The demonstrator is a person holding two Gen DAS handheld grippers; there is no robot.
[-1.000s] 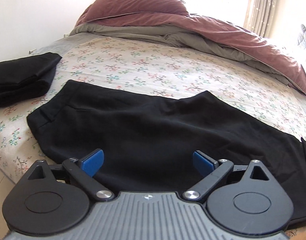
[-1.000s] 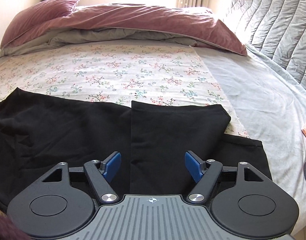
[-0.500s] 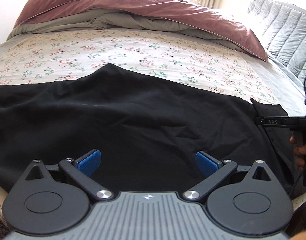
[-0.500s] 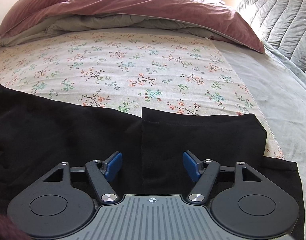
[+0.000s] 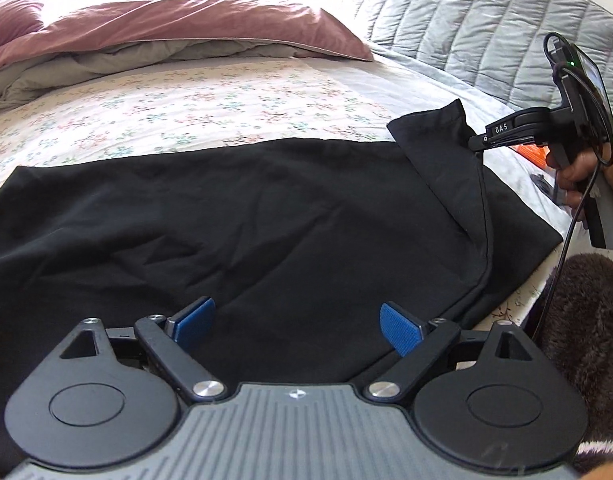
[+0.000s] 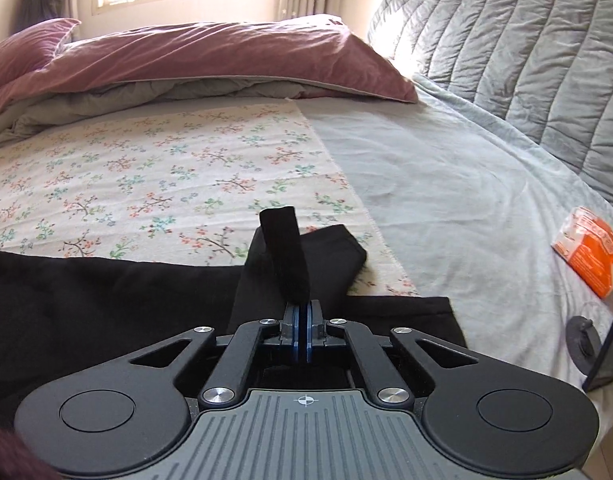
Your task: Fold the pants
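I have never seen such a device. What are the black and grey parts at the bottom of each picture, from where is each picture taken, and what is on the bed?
There is no robot here. A person holds a hand-held two-finger gripper in each hand, and a camera on each gripper looks forward along its blue-padded fingers. One picture comes from the left gripper, whose fingers stand apart with nothing gripped. It also shows the right gripper from the side, with the person's hand on its handle. The other picture comes from that right gripper. Its fingers have just closed and pinch a lifted end of the black fabric pants, which lie spread on the floral bedsheet. An orange plastic packet lies on the grey blanket.
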